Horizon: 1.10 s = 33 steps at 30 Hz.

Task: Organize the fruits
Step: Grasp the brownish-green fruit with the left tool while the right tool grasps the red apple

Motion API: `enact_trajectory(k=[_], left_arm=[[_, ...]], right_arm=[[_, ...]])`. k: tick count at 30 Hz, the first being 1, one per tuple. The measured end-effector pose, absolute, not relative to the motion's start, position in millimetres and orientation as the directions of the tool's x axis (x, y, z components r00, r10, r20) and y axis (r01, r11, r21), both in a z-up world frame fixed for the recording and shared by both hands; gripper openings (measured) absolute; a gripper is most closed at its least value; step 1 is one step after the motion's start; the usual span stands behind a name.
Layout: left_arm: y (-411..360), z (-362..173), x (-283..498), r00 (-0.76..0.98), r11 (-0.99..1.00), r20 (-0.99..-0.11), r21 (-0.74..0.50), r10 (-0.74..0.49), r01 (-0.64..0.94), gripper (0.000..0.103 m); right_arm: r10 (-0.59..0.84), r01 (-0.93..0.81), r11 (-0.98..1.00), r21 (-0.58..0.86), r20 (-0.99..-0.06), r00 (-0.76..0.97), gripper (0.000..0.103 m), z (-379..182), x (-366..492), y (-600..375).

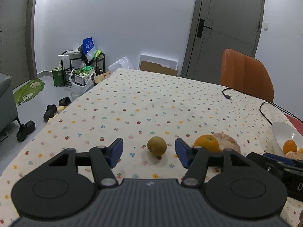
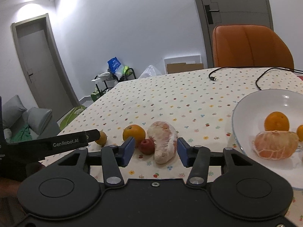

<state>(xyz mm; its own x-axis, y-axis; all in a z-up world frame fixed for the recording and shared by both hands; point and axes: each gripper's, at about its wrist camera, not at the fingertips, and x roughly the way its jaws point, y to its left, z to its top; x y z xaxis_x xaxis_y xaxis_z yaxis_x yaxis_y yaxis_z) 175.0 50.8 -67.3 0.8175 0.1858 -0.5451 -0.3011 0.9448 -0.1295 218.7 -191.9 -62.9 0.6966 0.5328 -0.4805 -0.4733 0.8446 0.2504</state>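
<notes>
Left gripper spread wide, empty, around a kiwi on the floral tablecloth; right gripper likewise wide apart, flanking a peeled pomelo segment beside a small red fruit and an orange; white bowl at right with more citrus

You've got "GenRobot.AI" in pale letters along the black side of the left gripper in the right wrist view, while the blue bag on the rack carries print too blurred to read.
</notes>
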Motion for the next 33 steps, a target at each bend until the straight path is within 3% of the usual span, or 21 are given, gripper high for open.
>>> enact_trajectory(k=[8, 10, 12, 27, 31, 33], left_arm=[[54.9, -75.0, 187.1, 0.802, 0.94, -0.571, -0.142, 0.177, -0.309, 0.048], [55.0, -77.3, 189.4, 0.8, 0.94, -0.576, -0.148, 0.17, -0.306, 0.04], [56.2, -78.9, 190.2, 0.805, 0.943, -0.575, -0.168, 0.143, -0.287, 0.024], [71.5, -73.2, 179.0, 0.806, 0.93, -0.57, -0.188, 0.158, -0.315, 0.023], [74.2, -72.4, 174.7, 0.806, 0.927, -0.569, -0.19, 0.163, -0.322, 0.024], [74.7, -71.9, 172.8, 0.806, 0.927, -0.569, -0.193, 0.162, -0.322, 0.023]], right_arm=[[0.546, -0.489, 0.835, 0.254, -0.493, 0.677, 0.043, -62.9, 227.6, -182.4], [0.548, -0.493, 0.833, 0.251, -0.499, 0.672, 0.043, -63.2, 230.0, -178.6], [0.549, -0.499, 0.831, 0.245, -0.504, 0.667, 0.043, -63.2, 231.6, -174.3], [0.548, -0.525, 0.825, 0.209, -0.525, 0.652, 0.038, -70.3, 238.0, -151.7], [0.537, -0.526, 0.829, 0.188, -0.532, 0.655, 0.034, -75.2, 237.4, -147.5], [0.516, -0.524, 0.838, 0.153, -0.534, 0.669, 0.025, -75.7, 235.7, -145.5]])
